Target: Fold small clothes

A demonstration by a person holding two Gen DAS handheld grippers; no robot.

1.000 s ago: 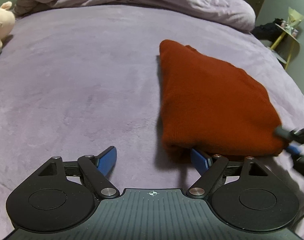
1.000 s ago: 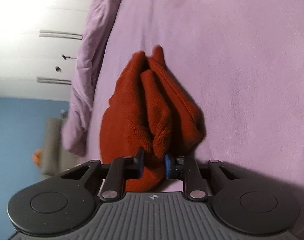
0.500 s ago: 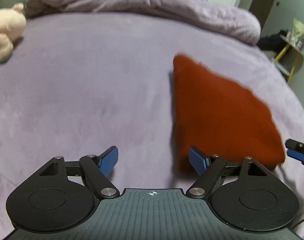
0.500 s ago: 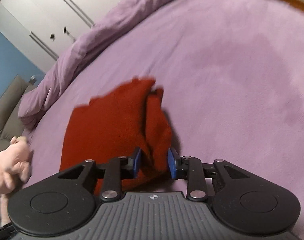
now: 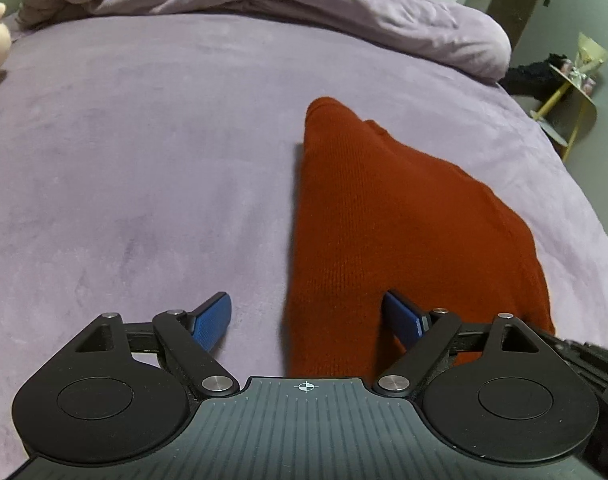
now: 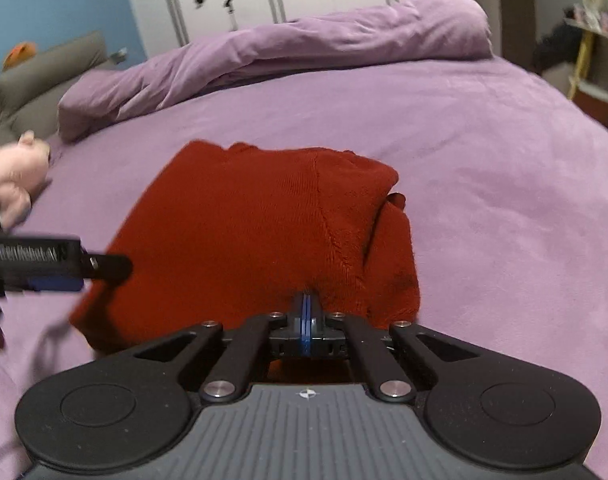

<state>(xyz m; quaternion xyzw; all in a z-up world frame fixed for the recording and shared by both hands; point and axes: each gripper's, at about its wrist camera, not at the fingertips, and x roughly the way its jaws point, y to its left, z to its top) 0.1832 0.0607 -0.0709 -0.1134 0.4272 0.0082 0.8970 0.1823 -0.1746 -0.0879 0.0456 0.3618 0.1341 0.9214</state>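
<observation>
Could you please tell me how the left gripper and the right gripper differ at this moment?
The left gripper has its jaws spread wide; the right gripper has its blue pads pressed together. The left gripper straddles the near left edge of the red sweater without clamping it; the right gripper's closed tips sit at the sweater's near edge, no cloth visibly between them. Both share black linkages and blue pads.

The left gripper (image 5: 306, 318) hovers low with its blue fingers (image 5: 210, 324) spread wide apart, while the right gripper (image 6: 305, 312) is held level, its two blue pads pressed flat together.
</observation>
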